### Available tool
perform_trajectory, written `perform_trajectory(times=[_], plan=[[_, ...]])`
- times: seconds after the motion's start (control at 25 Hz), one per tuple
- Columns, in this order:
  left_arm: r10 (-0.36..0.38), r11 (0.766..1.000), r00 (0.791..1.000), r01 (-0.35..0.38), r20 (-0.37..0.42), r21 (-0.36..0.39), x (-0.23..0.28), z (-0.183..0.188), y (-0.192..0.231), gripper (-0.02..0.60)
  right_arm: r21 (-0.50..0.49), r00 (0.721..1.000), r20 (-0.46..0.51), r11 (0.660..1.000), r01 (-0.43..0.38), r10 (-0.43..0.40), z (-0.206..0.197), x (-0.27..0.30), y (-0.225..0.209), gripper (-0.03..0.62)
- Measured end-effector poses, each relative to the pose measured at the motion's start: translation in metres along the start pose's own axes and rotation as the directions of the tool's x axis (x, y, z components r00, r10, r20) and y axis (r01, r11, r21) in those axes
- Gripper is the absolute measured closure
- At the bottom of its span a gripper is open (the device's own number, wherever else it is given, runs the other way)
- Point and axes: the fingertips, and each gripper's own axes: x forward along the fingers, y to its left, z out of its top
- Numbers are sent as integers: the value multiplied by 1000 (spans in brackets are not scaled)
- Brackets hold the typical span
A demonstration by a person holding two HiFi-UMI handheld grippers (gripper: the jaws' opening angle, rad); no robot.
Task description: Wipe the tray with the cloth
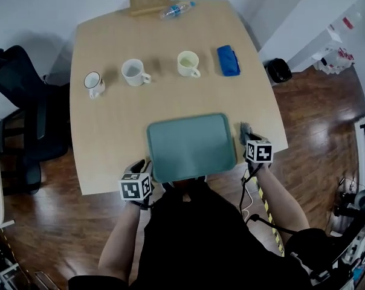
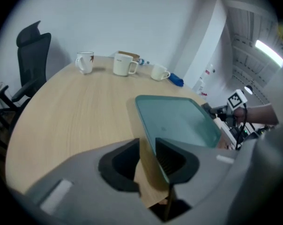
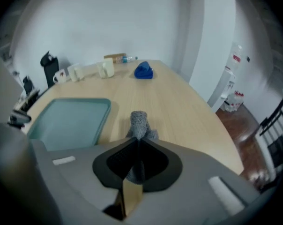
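Beside the tray (image 1: 191, 147), just off its right rim, is the grey cloth (image 3: 138, 122) — soft, light, limp, so it should bunch rather than spread; a pinch near its middle leaves a fold to drag. The right gripper (image 3: 137, 143) nips it between nearly closed jaws. The tray looks stiff, smooth, likely to slide — the left gripper (image 2: 149, 149), jaws spread wide, straddles its near corner without pressing.

The bench (image 1: 110, 138) held three mugs (image 1: 93, 83) (image 1: 135, 72) (image 1: 188, 64), one tray (image 1: 191, 147), one blue cloth (image 1: 228, 60), one grey cloth (image 3: 138, 121) and one bottle (image 1: 175, 9); two hand-held grippers (image 1: 144, 164) (image 1: 245, 130).
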Motion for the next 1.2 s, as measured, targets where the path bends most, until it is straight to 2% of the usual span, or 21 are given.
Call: perform_trajectory(times=[0.08, 0.12, 0.24, 0.36, 0.52, 0.56, 0.6, 0.72, 0.8, 0.88, 1.04, 1.2], plan=[[4, 1000, 1000, -4, -31, -2, 8, -9, -7, 472, 99, 993, 94, 992, -85, 75, 22, -8, 19, 568], [10, 1000, 999, -10, -47, 4, 11, -13, -10, 472, 107, 987, 122, 987, -120, 107, 30, -9, 31, 568], [53, 998, 994, -51, -96, 31, 18, -20, -11, 487, 12, 981, 102, 986, -166, 164, 37, 2, 67, 568], [78, 997, 990, -76, -117, 24, 19, -22, -10, 512, -88, 987, 73, 987, -134, 140, 35, 13, 81, 568], [30, 990, 995, -43, -95, -135, 29, -16, -13, 548, -153, 990, 96, 985, -83, 98, 53, 28, 81, 569], [28, 988, 995, -41, -92, -152, 32, -14, -14, 549, -164, 991, 96, 984, -73, 90, 59, 31, 80, 569], [38, 989, 995, -52, -96, -139, 33, -11, -16, 548, -170, 992, 96, 983, -64, 82, 65, 33, 78, 569], [92, 995, 990, -95, -104, -29, 29, -4, -16, 530, -174, 989, 132, 984, -41, 65, 88, 29, 77, 569], [104, 995, 990, -104, -92, 2, 26, -3, -15, 525, -197, 987, 143, 980, -40, 69, 96, 33, 82, 569], [94, 996, 991, -93, -94, 12, 24, -5, -17, 526, -236, 992, 112, 971, -35, 63, 96, 43, 90, 569], [48, 998, 992, -44, -113, 39, 24, -7, -20, 534, -289, 998, 58, 957, 23, -7, 100, 53, 101, 569], [1, 999, 994, 3, -109, 41, 24, -5, -21, 532, -307, 1000, 22, 952, -1, 8, 107, 57, 136, 569]])
